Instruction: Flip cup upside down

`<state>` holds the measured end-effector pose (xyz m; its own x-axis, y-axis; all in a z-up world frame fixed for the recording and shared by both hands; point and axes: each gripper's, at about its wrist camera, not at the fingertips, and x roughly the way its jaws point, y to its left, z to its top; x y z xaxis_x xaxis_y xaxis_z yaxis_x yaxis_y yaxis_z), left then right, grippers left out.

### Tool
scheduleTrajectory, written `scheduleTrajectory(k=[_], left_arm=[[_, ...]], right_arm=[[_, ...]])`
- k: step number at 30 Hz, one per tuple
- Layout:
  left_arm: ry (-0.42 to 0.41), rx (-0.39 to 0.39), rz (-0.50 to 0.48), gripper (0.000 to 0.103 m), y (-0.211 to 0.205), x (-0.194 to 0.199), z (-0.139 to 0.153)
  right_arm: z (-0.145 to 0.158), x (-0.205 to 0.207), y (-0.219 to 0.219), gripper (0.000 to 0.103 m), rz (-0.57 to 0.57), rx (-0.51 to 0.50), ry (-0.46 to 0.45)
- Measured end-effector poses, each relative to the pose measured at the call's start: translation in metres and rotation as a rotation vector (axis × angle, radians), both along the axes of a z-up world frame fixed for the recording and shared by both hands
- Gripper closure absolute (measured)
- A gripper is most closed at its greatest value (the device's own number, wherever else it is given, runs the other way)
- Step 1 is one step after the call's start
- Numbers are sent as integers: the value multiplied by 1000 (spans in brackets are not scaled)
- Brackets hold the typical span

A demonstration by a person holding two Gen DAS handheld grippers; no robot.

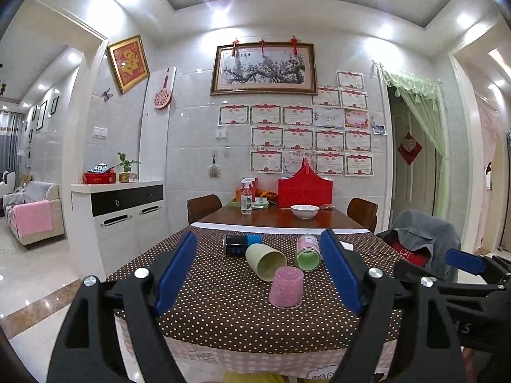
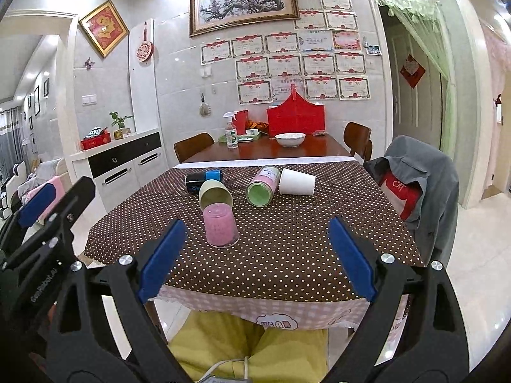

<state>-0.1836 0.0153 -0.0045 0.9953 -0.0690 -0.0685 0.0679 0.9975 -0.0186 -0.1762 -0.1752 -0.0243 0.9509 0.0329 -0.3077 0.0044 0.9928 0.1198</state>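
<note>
Progress looks partial: pink cup (image 2: 221,225) stands mouth-down near the table's front edge; four others lie sideways behind. My left gripper (image 1: 258,271) and right gripper (image 2: 255,255) hover spread, empty.

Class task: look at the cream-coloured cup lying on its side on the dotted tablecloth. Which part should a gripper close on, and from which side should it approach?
Grip the cream cup across its round side wall, near mid-body, coming down from above. It lies on its side, mouth facing the camera, with the upside-down pink cup close in front of it, so a frontal approach looks blocked. The open right gripper seems wide enough to straddle it.
</note>
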Motion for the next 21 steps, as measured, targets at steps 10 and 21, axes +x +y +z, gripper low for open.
scheduleTrajectory(k=[10,21], left_arm=[[28,11,5,24,0,5,-3],[43,19,6,24,-3,6,-6]], right_arm=[[-2,-2,2,13,-4,-2,-1],[-2,-3,3,13,-5,1,-1]])
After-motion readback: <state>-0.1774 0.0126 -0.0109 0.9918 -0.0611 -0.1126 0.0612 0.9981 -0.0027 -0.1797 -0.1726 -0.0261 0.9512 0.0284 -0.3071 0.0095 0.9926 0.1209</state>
